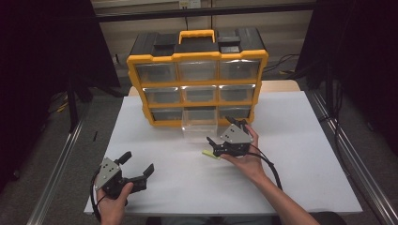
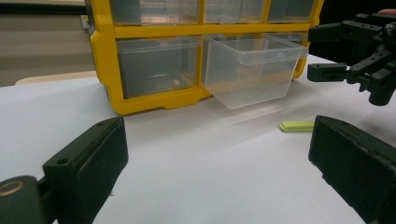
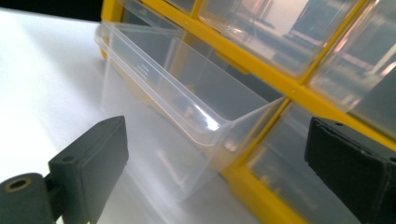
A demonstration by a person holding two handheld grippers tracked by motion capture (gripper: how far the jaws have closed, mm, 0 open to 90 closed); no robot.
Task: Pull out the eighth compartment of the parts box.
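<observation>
Nearest the person, the left gripper [image 1: 136, 171] rests at the front left of the white tabletop [image 1: 300, 140], held in the left hand [image 1: 112, 201]; its fingers [image 2: 86, 161] stand wide apart with nothing between them. In the left gripper view they frame bare tabletop, with the cabinet beyond.

Farther in, right of centre, the right hand [image 1: 246, 161] carries the right gripper [image 1: 224, 133] just in front of the cabinet's bottom row. Its fingers [image 3: 91, 156] are spread wide and grip nothing; in the right gripper view the clear drawer's front corner lies ahead between them, apart from both.

A small yellow-green flat piece [image 1: 211, 154] lies on the tabletop just beside the right gripper's lower finger; in the left gripper view it sits at [image 2: 297, 126], in front of the drawer.

The clear plastic drawer [image 1: 200, 127] is the bottom-middle one, drawn partly out of its slot and tilted down at the front, its front edge near the tabletop.

Farthest back stands the yellow and black parts organizer [image 1: 197, 56] with three rows of three clear drawers and a yellow carrying handle [image 1: 196, 34] on top.
</observation>
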